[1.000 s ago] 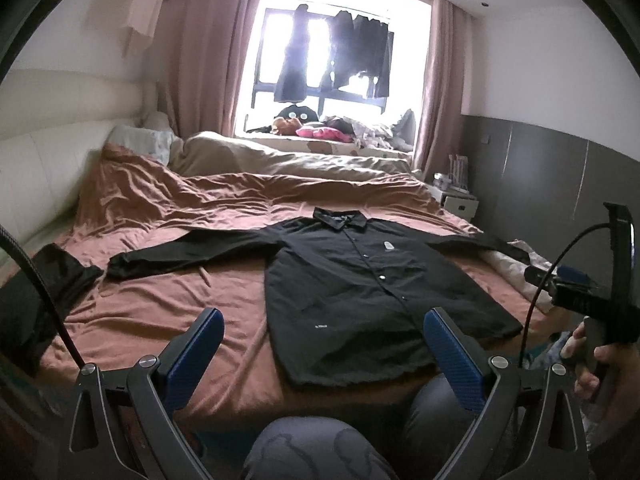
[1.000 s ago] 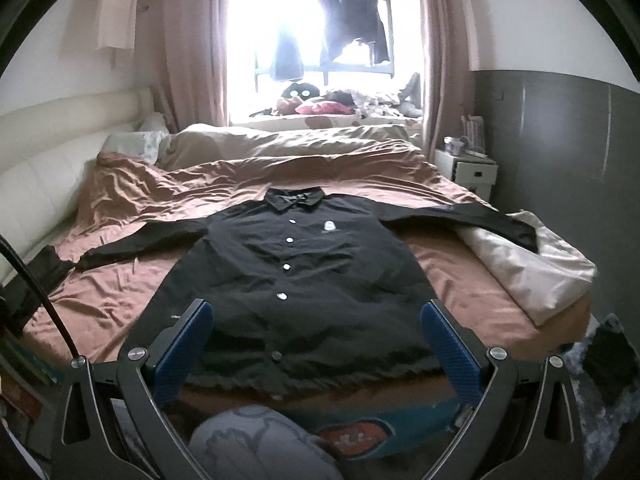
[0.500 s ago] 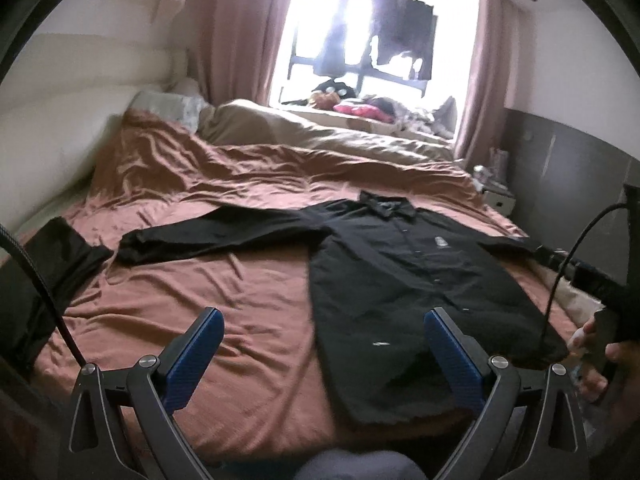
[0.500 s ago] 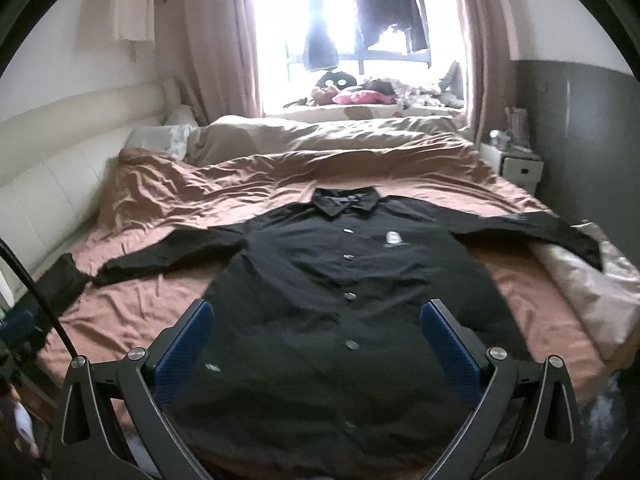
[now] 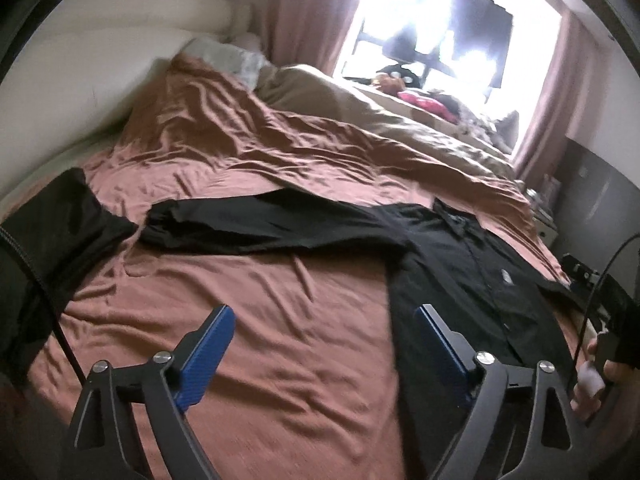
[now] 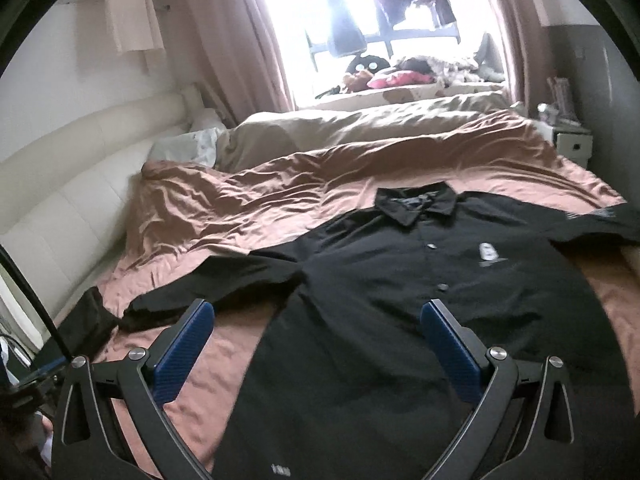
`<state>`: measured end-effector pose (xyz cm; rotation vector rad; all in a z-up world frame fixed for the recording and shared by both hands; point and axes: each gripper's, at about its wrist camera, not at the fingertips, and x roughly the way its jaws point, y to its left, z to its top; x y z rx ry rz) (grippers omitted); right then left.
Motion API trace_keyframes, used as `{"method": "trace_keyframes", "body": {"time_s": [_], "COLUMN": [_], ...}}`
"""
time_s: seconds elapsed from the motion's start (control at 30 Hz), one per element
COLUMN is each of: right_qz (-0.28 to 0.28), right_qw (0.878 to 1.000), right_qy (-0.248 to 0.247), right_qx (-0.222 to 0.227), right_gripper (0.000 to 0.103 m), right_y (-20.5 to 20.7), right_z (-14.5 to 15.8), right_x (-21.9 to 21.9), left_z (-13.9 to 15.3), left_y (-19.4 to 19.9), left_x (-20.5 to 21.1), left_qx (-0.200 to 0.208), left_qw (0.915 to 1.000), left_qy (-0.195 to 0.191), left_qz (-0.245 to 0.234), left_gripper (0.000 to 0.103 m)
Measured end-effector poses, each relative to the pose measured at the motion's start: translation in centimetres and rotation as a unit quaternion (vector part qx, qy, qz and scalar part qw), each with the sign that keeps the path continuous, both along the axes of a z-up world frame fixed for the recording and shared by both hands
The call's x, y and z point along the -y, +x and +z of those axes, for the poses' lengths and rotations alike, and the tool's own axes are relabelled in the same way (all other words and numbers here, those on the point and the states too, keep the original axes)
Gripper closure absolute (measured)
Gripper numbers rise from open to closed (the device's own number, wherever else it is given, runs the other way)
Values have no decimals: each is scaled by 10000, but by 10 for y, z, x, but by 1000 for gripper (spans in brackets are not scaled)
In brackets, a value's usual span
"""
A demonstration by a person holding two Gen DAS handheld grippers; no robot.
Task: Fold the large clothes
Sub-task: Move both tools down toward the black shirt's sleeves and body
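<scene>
Both grippers have come forward over the bed since a second ago, the left one swinging out toward the shirt's sleeve. From the left wrist, the left gripper [image 5: 322,334] hangs wide open and empty above the brown sheet [image 5: 248,312]; the black shirt [image 5: 472,272] lies flat just to its right, its sleeve [image 5: 256,226] stretched out across the sheet ahead. From the right wrist, the right gripper [image 6: 316,326] is also spread wide, holding nothing, above the shirt's buttoned front, with the collar [image 6: 416,204] farther on. The cloth looks light, soft and limp, so it will probably sag and slide when lifted; the sleeve cuff and the shoulder seam seem the best places to pinch.
</scene>
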<state>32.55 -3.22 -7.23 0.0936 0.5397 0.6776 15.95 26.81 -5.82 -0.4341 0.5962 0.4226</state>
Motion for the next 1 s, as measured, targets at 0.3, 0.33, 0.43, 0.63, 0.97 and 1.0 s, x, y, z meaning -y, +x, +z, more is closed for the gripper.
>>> {"method": "trace_keyframes", "body": {"time_s": [0.3,0.33,0.43,0.63,0.97,1.0], "right_qz": [-177,-193,-222,-88,156,205], "right_qw": [9993,9993,9989,9975,9926,9921], "right_qy": [277,273,231,134,27,34], "right_qx": [-172,-187,-337,-683,-1206,-1236], "right_gripper": [0,0,2,25,50,52], "right_y": [61,64,81,109,160,164], "right_z": [-10,-12,-19,-14,-34,-36], "right_x": [-30,-32,-49,-86,-135,-138], "left_z": [-19,-23,-35,-66,-121,-125], "left_y": [31,36,46,70,97,98], "left_x": [-76,-85,-107,-152,-194,-196], "left_qx": [-195,-207,-252,-359,-497,-485], "left_qw": [9981,9975,9954,9866,9606,9586], "left_qy": [-239,-307,-546,-1099,-2077,-2149], "left_qz": [541,605,744,1153,1781,1804], "left_gripper": [22,24,28,30,30,30]}}
